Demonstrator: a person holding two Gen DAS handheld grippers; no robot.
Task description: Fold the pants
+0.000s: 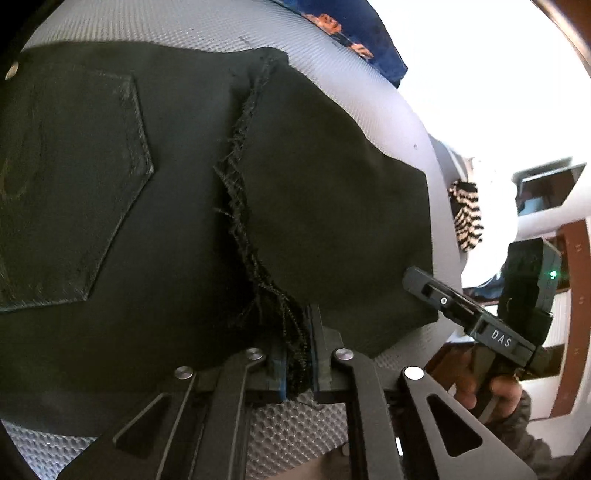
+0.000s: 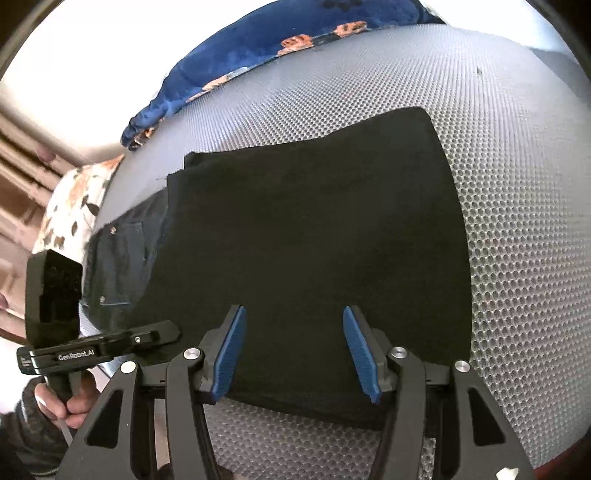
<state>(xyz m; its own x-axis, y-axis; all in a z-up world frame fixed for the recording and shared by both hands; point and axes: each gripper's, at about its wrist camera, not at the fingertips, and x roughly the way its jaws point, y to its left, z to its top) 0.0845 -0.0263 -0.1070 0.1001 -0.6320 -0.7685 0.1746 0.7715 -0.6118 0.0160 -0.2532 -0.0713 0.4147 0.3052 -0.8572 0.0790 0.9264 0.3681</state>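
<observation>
The left gripper (image 1: 295,354) is pinching the frayed hem of the black pants (image 1: 166,221), which are spreading ahead of it across the grey mat (image 1: 295,435). The right gripper (image 2: 295,350) is hovering with jaws apart, the folded pants lying between and beyond its fingers.

The left tool (image 1: 297,354) is pinched tight on the frayed hem (image 1: 255,266) of the black pants (image 1: 177,236), threads caught between its blue pads (image 1: 281,373). The pants lie folded on a grey dimpled mattress (image 1: 399,125), with a back pocket (image 1: 74,184) and a metal rivet (image 1: 12,70) showing at the left. The folded-over leg covers the right part. Off the pants' right edge, the right tool (image 1: 417,280) is held by a hand (image 1: 487,387). A blue patterned blanket (image 1: 354,33) lies at the mattress's far edge.
</observation>
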